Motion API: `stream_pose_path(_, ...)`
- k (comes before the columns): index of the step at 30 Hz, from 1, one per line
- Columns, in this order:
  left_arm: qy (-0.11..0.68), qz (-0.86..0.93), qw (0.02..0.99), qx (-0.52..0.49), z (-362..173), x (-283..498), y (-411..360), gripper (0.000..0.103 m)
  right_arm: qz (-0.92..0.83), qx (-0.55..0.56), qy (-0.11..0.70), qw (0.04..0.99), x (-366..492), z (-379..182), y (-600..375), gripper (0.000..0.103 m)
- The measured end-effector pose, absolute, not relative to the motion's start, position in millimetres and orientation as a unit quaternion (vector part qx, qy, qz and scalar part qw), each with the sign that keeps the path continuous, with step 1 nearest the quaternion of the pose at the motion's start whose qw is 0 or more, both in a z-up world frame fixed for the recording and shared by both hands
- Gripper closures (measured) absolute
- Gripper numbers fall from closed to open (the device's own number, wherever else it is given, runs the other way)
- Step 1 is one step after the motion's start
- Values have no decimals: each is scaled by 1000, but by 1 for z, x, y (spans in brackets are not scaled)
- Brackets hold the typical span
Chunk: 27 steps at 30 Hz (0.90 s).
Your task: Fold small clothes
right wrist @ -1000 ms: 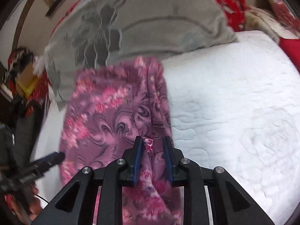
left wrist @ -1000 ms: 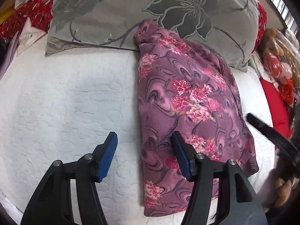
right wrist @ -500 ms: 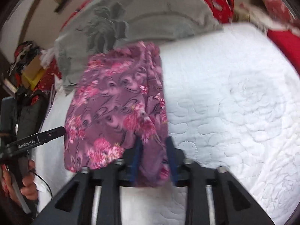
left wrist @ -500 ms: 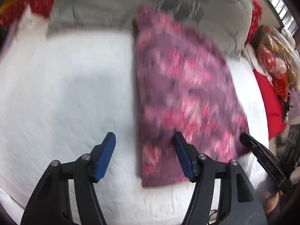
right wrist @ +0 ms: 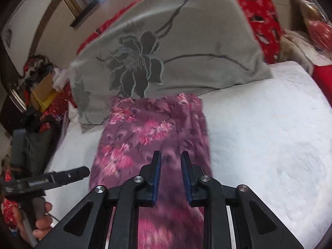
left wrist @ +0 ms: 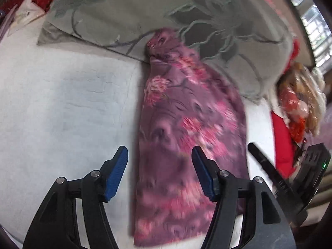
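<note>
A purple garment with pink flowers (left wrist: 186, 137) lies folded lengthwise on the white quilted bed, its far end against a grey pillow. It also shows in the right wrist view (right wrist: 149, 132). My left gripper (left wrist: 159, 161) is open and empty, its jaws straddling the garment's near left edge from above. My right gripper (right wrist: 170, 164) hovers over the garment's near end with its jaws a little apart and nothing between them. The right gripper's body (left wrist: 269, 170) shows at the garment's right side in the left wrist view.
A grey flowered pillow (right wrist: 170, 47) stands behind the garment. White quilted bed (right wrist: 269, 137) stretches to the right. Red cushions (right wrist: 261, 14) and a plush toy (left wrist: 298, 101) lie at the bed's far side. Boxes and clutter (right wrist: 39, 89) sit beyond the left edge.
My right gripper has let go of the garment fold and opened slightly, and the cloth now lies flat. My left gripper stayed open and moved closer over the garment.
</note>
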State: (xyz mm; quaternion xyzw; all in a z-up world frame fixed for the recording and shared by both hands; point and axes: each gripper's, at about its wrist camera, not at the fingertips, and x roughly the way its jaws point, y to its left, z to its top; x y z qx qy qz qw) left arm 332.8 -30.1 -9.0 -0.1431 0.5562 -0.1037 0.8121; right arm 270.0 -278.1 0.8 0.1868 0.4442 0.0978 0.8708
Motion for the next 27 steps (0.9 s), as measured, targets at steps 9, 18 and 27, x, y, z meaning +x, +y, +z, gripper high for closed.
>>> stream_pose_path(9, 536, -92, 819, -184, -7, 368, -22, 36, 84, 168, 425, 886, 311, 3, -273, 78)
stream_pose_path(18, 566, -87, 800, -180, -32, 398, -24, 29, 38, 199, 484, 851, 363, -42, -284, 84)
stream_pose_path(27, 564, -156, 775, -239, -45, 354, 1, 30, 103, 298, 481, 818, 283, -57, -341, 41)
